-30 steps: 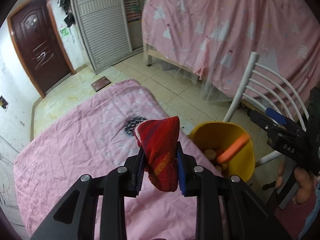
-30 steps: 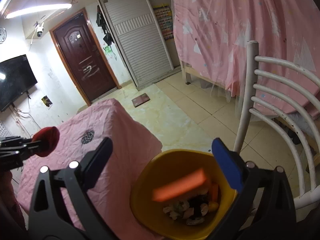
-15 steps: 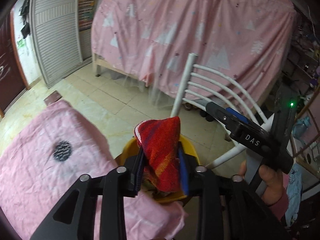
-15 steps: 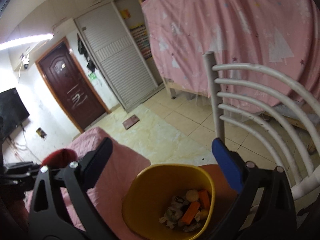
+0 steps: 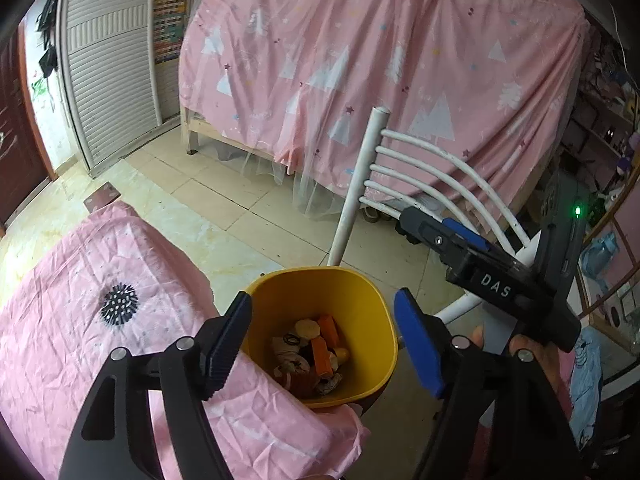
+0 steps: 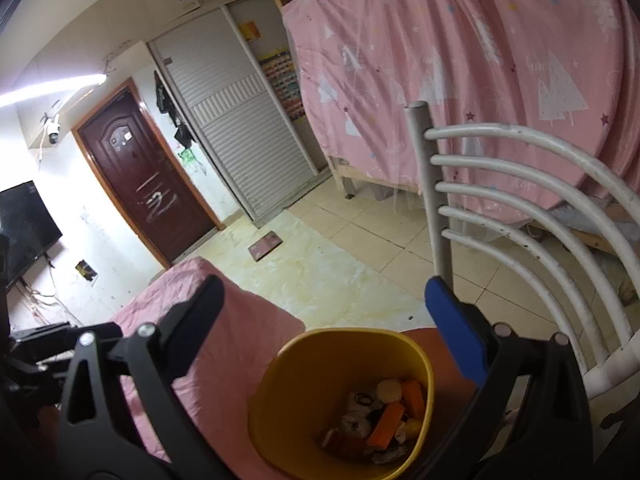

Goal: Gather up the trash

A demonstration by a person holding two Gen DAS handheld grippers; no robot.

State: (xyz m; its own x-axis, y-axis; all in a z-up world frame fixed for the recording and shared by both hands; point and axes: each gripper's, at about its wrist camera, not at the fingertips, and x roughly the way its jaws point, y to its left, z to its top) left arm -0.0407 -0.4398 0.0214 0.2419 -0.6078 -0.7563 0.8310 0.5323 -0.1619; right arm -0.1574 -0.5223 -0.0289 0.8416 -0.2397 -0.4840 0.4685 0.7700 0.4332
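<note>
A yellow bin [image 5: 360, 300] stands at the corner of the pink-covered table, on the seat of a white chair. My left gripper [image 5: 322, 300] hangs just above its mouth; its jaws are opening and nothing is between them. In the bin lie orange pieces [image 5: 320, 354], round scraps and a reddish cloth bundle [image 5: 302, 384]. My right gripper [image 6: 324, 292] stands open and empty over the same bin [image 6: 312, 380], and shows at the right in the left wrist view [image 5: 424, 226]. The orange pieces [image 6: 386, 420] lie near the bottom.
The pink-covered table [image 5: 80, 340] fills the lower left. The white chair's back [image 5: 440, 176] rises just behind the bin. A bed hung with pink curtain [image 5: 360, 60] stands beyond tiled floor [image 5: 240, 208]. A hand [image 5: 478, 336] holds the right gripper. A dark door [image 6: 140, 184] is at the far left.
My left gripper swung from above the table to above the bin, and its jaws spread. The red cloth has left them. An orange block, in mid-air at first, landed in the bin.
</note>
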